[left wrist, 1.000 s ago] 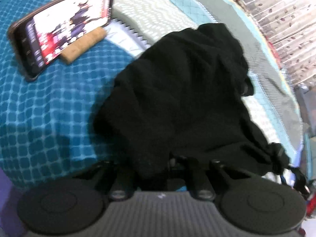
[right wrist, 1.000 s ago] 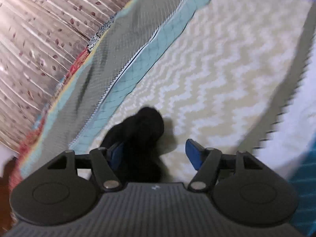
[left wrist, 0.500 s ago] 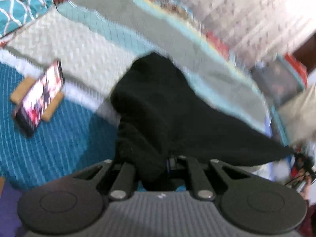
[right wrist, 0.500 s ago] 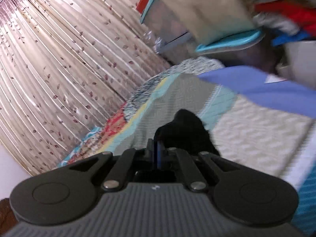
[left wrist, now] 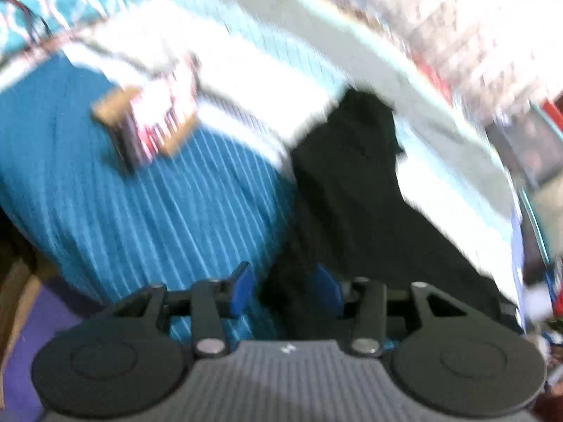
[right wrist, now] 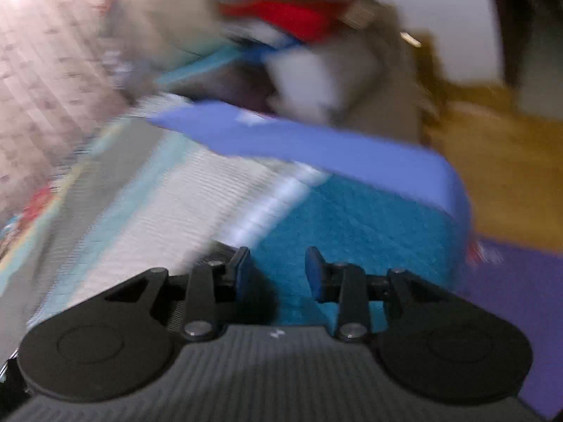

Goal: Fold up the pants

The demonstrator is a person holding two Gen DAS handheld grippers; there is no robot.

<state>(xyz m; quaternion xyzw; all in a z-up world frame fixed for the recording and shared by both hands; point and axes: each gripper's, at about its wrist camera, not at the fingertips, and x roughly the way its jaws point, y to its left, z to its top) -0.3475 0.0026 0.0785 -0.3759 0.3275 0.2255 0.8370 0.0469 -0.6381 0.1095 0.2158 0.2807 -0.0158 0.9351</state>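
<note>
One pair of black pants we see as a dark, blurred, rumpled strip running forward from our left gripper across the bedspread | left jaws opening, cloth between the blue pads, grip unclear | right gripper jaws opening, nothing between | phone ahead-left on stand.

- Premises: a home bedroom.
- Bed dressed in a patchwork bedspread of teal, white and grey panels; blue mattress edge visible.
- Leaf-patterned curtain hangs along the far side of the bed.
- Heaped clothes beyond the bed's end.
- Phone propped on the bedspread.
- Wooden floor with purple mat.
</note>
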